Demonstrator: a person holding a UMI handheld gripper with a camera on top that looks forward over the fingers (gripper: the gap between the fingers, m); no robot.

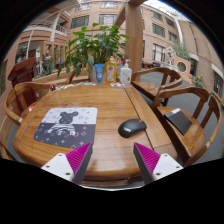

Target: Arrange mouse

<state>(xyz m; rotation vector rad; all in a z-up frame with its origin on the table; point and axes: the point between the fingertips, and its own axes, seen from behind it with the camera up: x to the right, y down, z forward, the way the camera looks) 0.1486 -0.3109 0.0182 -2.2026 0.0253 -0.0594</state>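
An outdoor courtyard with brick buildings (pixel 60 25) and balconies rises behind a round wooden table (pixel 105 105), seen from just above its near edge. Wooden chairs stand around it: one at the far left (pixel 22 98), and two on the right, the nearer one (pixel 195 115) with a dark seat.

On the left half of the table lies a grey mousepad (pixel 67 127) printed with a dark cartoon figure; its near edge reaches towards the left finger. Further back, near the middle of the far side, a potted plant (pixel 97 45) with long green leaves stands on the table, and just beside it sit a blue bottle (pixel 99 73) and a clear pump bottle (pixel 125 73).

The mouse (pixel 131 127) is black and rests on the bare wood to the right of the mousepad, apart from it, just ahead of the right finger and not between the two.

The gripper (pixel 113 161) hovers over the near rim with its fingers spread wide and nothing held; the pink pads (pixel 78 160) face each other across a broad gap, touching neither mouse nor mousepad
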